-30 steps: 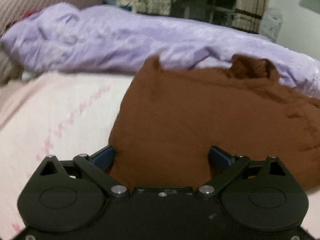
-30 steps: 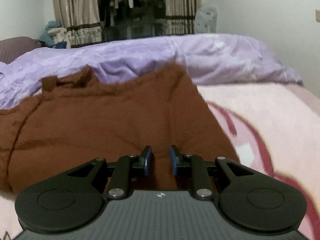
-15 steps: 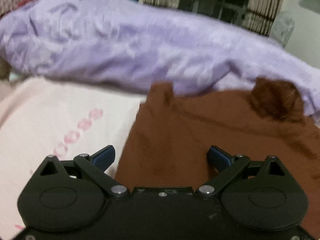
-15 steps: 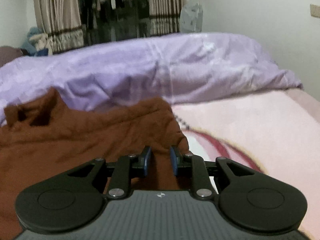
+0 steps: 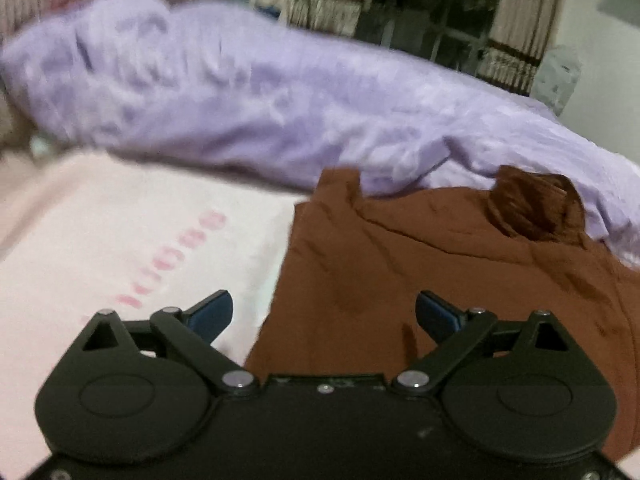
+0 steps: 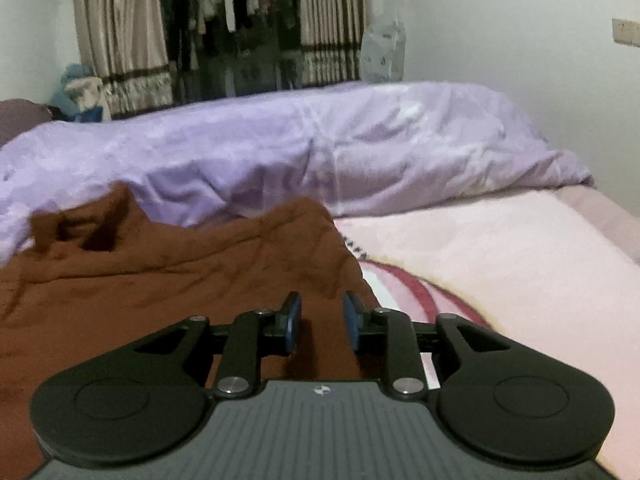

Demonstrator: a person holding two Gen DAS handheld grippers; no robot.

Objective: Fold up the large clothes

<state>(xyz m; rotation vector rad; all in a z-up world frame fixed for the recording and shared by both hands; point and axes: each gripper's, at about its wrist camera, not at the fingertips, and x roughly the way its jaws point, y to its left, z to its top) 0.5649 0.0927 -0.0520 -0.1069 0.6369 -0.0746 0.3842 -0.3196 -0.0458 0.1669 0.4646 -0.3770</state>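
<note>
A brown garment (image 5: 440, 280) lies spread on a pink bed cover (image 5: 120, 240), its collar (image 5: 536, 208) towards the far side. My left gripper (image 5: 324, 304) hovers open and wide over the garment's left edge, the left pad above the pink cover, nothing between the pads. In the right wrist view the garment (image 6: 160, 288) fills the lower left, collar (image 6: 80, 228) at the far left. My right gripper (image 6: 320, 312) sits above the garment's right edge. Its jaws stand a narrow gap apart and are opening. No cloth is pinched between them.
A rumpled lavender duvet (image 5: 280, 92) runs across the far side of the bed (image 6: 360, 148), touching the garment's top edge. Pink cover (image 6: 500, 260) lies bare to the right. Curtains (image 6: 120, 40) and hanging clothes stand beyond. A white wall (image 6: 520, 40) closes the right side.
Both grippers drew back and slightly up, so the garment looks smaller and the duvet larger. The left pad now hangs over pink cover. The right jaws' gap widened a little.
</note>
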